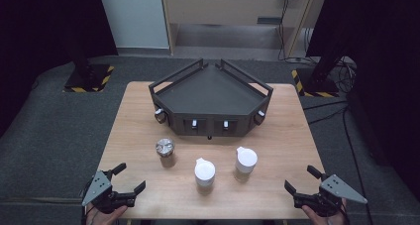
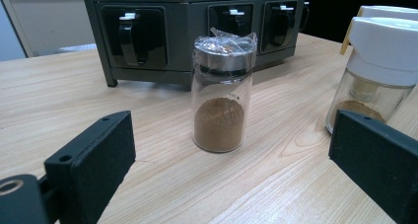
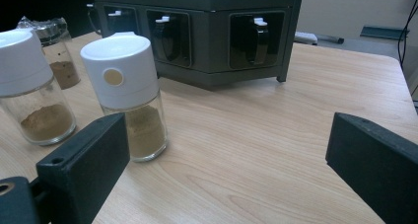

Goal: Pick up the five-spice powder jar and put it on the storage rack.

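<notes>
Spice jars sat in a loose row across the middle of the desk, so going left to right: the left gripper [image 1: 126, 182] hung over the near left corner with its jaws spread wide and nothing between them, held by a hand [image 1: 105, 216] at the near edge. Ahead of it stood the metal-capped jar [image 1: 165, 152], upright, with crinkly plastic wrap over the cap and brown powder at the bottom. Next came the first white-lidded jar [image 1: 204, 174], a bit nearer the front edge, then the second white-lidded jar [image 1: 245, 163] just beside it, both upright with tan powder inside. None of the three touched each other. Behind them, toward the far edge, sat the dark angular rack [image 1: 212, 98], with small white-tipped handles in the recesses on its front. Over at the near right corner was the right gripper [image 1: 300, 179], jaws also wide apart and holding nothing.
</notes>
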Demonstrator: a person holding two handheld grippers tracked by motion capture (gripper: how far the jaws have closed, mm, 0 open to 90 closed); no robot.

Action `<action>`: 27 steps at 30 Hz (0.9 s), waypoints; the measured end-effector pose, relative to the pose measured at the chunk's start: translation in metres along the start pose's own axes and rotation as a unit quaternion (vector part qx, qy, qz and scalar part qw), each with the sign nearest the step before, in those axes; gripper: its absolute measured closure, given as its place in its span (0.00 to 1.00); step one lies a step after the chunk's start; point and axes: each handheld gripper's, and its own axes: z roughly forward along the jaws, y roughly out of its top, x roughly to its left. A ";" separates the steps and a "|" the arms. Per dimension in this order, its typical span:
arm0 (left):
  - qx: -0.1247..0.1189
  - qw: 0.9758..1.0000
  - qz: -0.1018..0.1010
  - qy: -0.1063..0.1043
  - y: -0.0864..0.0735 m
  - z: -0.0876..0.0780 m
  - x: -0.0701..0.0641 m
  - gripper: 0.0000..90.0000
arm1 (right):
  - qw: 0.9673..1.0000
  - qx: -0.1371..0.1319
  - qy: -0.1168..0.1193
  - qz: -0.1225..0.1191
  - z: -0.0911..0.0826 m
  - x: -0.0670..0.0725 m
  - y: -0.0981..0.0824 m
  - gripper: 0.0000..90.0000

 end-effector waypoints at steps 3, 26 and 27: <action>-0.002 1.000 -0.002 0.001 0.000 0.001 0.000 0.03 | 1.000 -0.001 -0.001 0.002 0.000 -0.001 -0.001 0.03; 0.001 1.000 -0.007 -0.008 0.000 0.000 0.001 0.03 | 1.000 0.001 0.010 0.001 0.001 -0.003 -0.001 0.04; -0.003 1.000 -0.005 -0.012 0.000 0.001 0.002 0.02 | 1.000 0.003 0.011 0.001 0.001 -0.003 0.000 0.04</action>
